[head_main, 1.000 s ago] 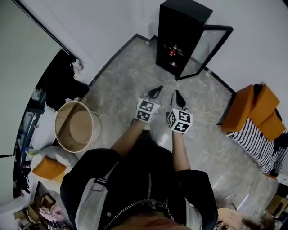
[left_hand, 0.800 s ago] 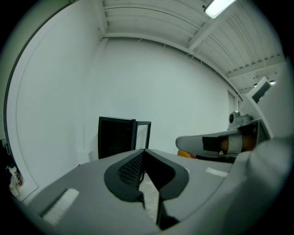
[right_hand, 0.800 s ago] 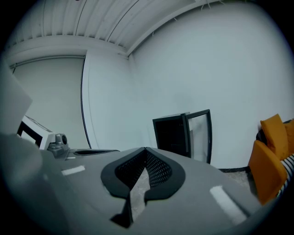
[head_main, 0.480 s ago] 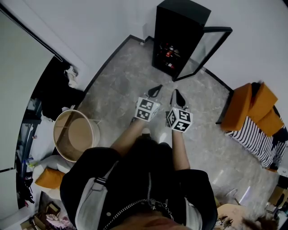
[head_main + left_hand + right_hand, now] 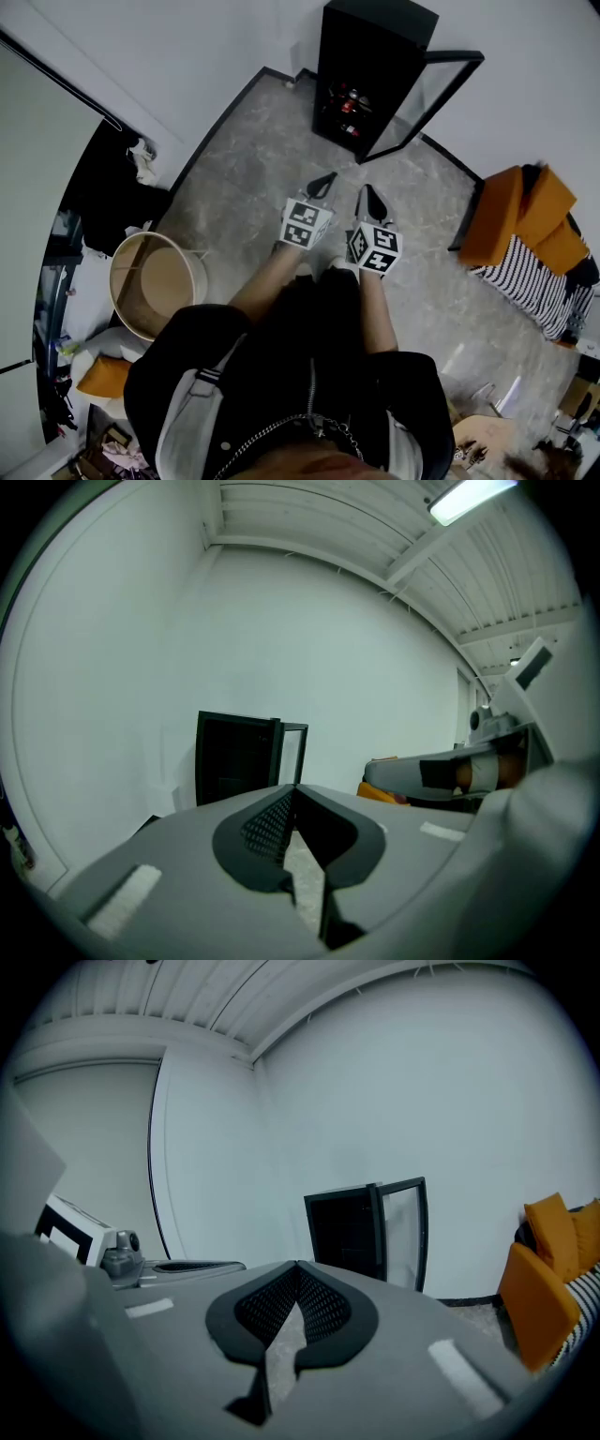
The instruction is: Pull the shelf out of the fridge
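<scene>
both tools are held side by side above the grey floor (image 5: 246, 164), well short of the black fridge (image 5: 364, 58) that stands against the white wall. the left gripper (image 5: 324, 184) has its jaws pressed together at the tips with nothing between them, and the right gripper (image 5: 372, 199) is closed and empty too. the fridge's glass door (image 5: 427, 97) hangs open to the right. the shelf (image 5: 350, 111) sits inside the fridge, carrying what may be small red-topped bottles. a round tub (image 5: 156, 281) stands to the left, orange cushions (image 5: 525, 217) to the right.
</scene>
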A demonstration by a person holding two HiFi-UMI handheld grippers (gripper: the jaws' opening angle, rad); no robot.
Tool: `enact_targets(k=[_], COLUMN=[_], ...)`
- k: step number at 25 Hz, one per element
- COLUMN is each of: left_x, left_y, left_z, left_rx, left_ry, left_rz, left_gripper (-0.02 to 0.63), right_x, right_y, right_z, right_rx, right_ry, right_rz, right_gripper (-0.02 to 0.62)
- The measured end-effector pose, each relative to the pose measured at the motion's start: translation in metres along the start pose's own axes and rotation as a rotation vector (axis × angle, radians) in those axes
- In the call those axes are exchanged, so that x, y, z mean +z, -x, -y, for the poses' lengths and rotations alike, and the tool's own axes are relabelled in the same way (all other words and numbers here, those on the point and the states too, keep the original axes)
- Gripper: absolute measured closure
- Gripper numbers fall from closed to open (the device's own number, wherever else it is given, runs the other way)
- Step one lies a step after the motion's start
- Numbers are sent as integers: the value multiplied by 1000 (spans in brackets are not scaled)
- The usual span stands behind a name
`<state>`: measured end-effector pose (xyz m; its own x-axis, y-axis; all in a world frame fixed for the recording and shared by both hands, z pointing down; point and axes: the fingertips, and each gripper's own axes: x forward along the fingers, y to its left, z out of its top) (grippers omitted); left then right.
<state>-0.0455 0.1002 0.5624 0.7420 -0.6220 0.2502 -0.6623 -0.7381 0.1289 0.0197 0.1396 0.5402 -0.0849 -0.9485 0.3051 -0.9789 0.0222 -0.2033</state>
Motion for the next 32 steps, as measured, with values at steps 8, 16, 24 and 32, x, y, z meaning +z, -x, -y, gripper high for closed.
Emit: enact_targets(k=[8,16,24,32], left_x=[5,17,18,28], left_y=[-17,-39,-69,-105], left_z=[-12,-29,-32,-34], left_rx=[19,49,51,70], left_ry=[-10,-13,-9,-25], left_rz=[-4,-4,-30,-40], left_gripper=[597,597,598,598], right_x=[6,20,21,36], right_y=[-26,-53,-71,-98], right_z=[2,6,31,58], right_rx=[32,64,57,75], right_ry=[-4,-10,-34,-43], right_rz=[-2,-6,-23,-18], right_gripper=[592,592,592,592])
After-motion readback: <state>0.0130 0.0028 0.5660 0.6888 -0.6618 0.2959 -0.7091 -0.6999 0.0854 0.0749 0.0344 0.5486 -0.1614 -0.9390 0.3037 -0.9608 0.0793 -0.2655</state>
